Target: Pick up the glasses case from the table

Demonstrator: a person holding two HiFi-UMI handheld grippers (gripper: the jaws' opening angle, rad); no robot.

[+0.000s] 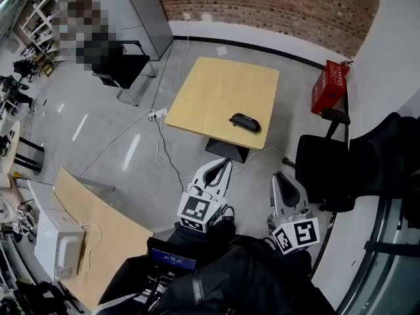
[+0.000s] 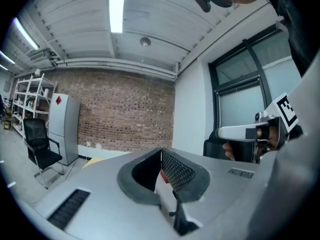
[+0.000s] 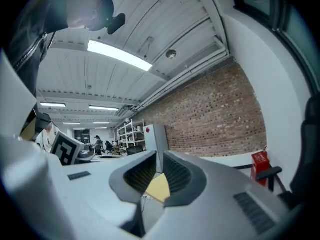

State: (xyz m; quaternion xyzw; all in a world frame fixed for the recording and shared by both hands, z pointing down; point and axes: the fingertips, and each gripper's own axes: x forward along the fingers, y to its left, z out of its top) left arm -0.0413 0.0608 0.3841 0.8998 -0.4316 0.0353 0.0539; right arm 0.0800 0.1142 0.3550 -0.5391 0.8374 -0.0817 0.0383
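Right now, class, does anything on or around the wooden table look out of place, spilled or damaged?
Nothing looks spilled or damaged. The glasses case lies flat on the table, close to its near edge. The only untidy thing is a white power strip, its cables trailing over the floor.

Glasses case [image 1: 245, 121] too small for detail, table base [image 1: 226, 151] seemingly half hidden
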